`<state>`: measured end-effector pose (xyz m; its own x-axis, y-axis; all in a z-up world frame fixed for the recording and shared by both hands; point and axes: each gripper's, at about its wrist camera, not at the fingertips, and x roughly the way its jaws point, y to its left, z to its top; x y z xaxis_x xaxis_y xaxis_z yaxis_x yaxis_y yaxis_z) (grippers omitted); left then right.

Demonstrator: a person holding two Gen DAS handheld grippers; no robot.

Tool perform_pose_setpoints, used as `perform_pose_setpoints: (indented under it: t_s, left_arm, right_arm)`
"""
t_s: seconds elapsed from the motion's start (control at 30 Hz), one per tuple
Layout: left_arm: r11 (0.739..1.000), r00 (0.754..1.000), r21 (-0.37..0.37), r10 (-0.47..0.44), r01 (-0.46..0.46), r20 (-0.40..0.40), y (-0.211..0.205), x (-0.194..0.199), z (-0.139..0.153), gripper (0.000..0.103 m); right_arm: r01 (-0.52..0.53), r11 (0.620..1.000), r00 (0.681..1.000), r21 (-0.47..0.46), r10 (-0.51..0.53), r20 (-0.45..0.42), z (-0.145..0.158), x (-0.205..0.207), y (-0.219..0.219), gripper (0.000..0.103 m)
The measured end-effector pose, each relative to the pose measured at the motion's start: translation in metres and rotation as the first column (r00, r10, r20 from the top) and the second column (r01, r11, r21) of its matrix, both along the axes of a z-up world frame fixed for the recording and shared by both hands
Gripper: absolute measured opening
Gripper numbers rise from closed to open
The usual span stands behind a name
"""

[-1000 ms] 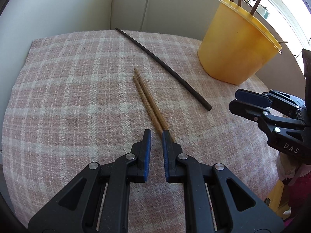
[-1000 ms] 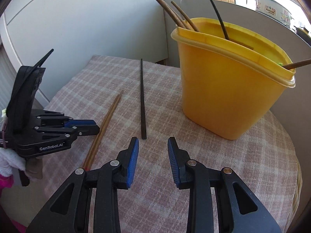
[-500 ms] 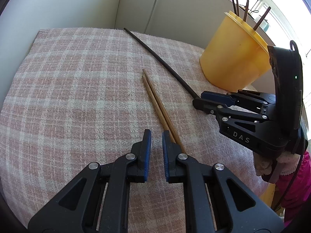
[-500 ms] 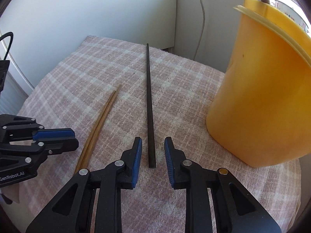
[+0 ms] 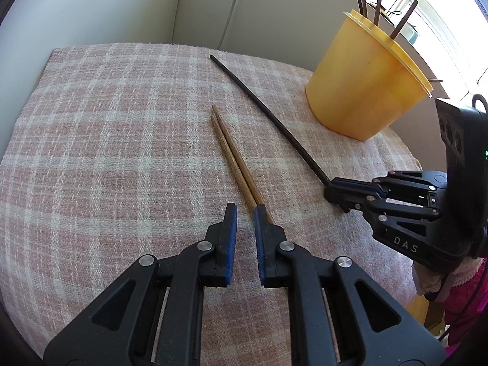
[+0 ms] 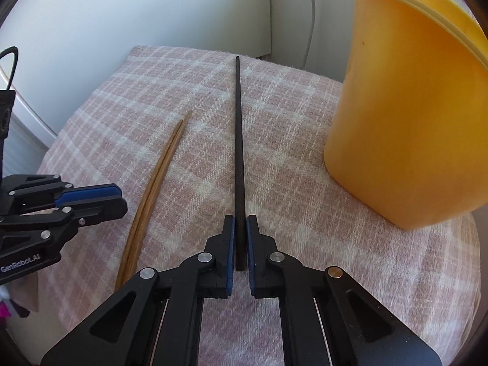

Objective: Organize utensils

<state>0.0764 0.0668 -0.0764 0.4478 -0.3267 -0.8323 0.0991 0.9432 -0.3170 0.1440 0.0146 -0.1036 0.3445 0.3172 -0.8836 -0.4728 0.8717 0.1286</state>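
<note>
A long black chopstick (image 6: 238, 140) lies on the pink plaid cloth; it also shows in the left wrist view (image 5: 262, 110). My right gripper (image 6: 239, 222) has its jaws close on either side of the stick's near end, seemingly closed on it; it shows in the left wrist view too (image 5: 335, 187). Two brown wooden chopsticks (image 5: 233, 155) lie side by side, also seen in the right wrist view (image 6: 154, 189). My left gripper (image 5: 243, 212) is slightly open, empty, with the brown pair's near end under its right finger. A yellow tub (image 5: 364, 82) holds several chopsticks.
The tub stands at the table's far right, large in the right wrist view (image 6: 408, 116). The plaid cloth (image 5: 106, 152) covers a small round table with walls close behind. A person's pink sleeve (image 5: 469, 299) is at the right edge.
My right gripper has moved forward and down onto the black chopstick's near end and narrowed its jaws around it. My left gripper has stayed by the brown pair.
</note>
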Motion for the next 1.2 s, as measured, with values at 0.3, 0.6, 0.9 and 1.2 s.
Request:
perform_pose_setpoints:
  t_s: [0.3,0.6,0.9,1.2]
  left_arm:
    - [0.994,0.999,0.101,-0.042,0.044,-0.014,-0.021,0.006,0.003,0.009]
    - [0.996,0.997,0.084,-0.029,0.035,-0.069,-0.029,0.041,-0.001,0.009]
    - [0.995,0.996,0.083,-0.039,0.046,-0.083,-0.056,0.064,-0.017,0.009]
    - [0.997,0.993,0.064,-0.027,0.034,-0.119,-0.054,0.071,-0.026,0.013]
  right_arm:
    - [-0.018,0.999,0.998,0.029,0.02,-0.063,-0.001,-0.057,-0.032,0.006]
    - [-0.033,0.999,0.999,0.035,0.035,-0.039,0.009,-0.068,-0.042,0.006]
    - [-0.023,0.997,1.0,0.073,0.022,0.013,0.031,-0.06,-0.052,0.017]
    - [-0.035,0.997,0.999,0.067,0.034,0.009,0.032,-0.035,-0.042,0.017]
